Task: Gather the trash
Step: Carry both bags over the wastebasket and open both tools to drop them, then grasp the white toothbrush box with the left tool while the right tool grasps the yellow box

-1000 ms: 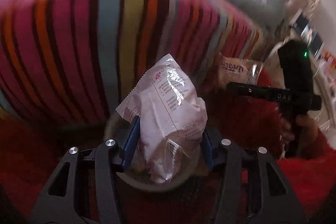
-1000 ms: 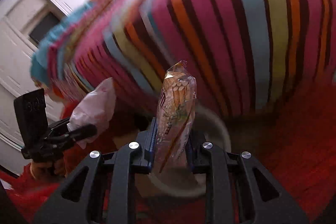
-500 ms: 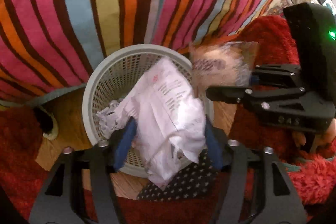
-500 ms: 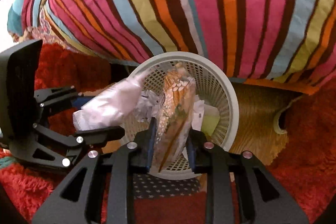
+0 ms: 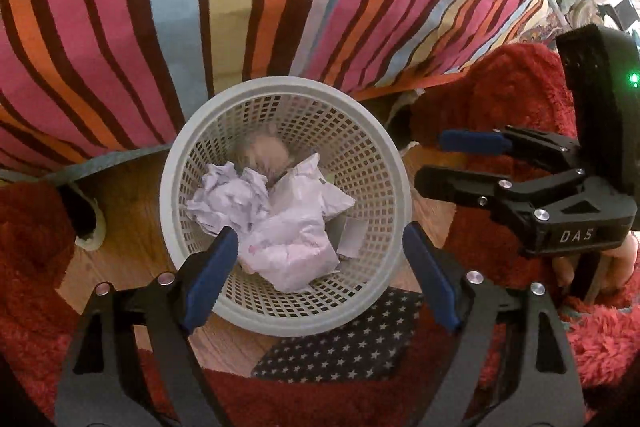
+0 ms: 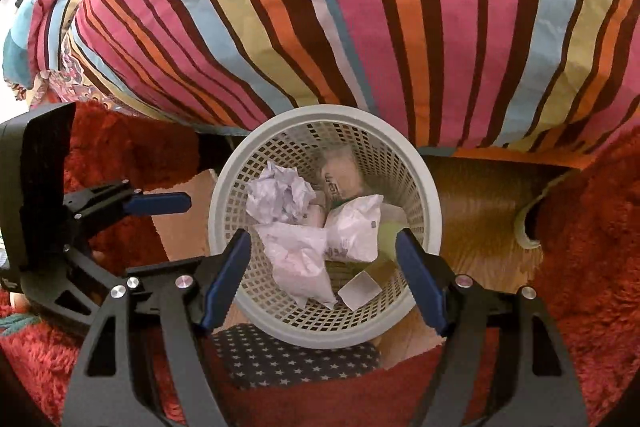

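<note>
Left wrist view shows the left gripper [image 5: 316,275] with jaws opening and empty: its white wrapper [image 5: 294,239], clamped a moment ago, now lies in the basket [image 5: 400,211] directly below. Likewise the right gripper [image 6: 322,273] is spreading, its snack packet [image 6: 340,179] dropped inside; both pieces look collected.

Both grippers, the left gripper [image 5: 320,279] and the right gripper [image 6: 324,279], are black plastic frames with blue pads [image 5: 210,279] and silver screws. Beside the basket [image 5: 396,163], the right one's body bears white letters "DAS" and a green light.
</note>
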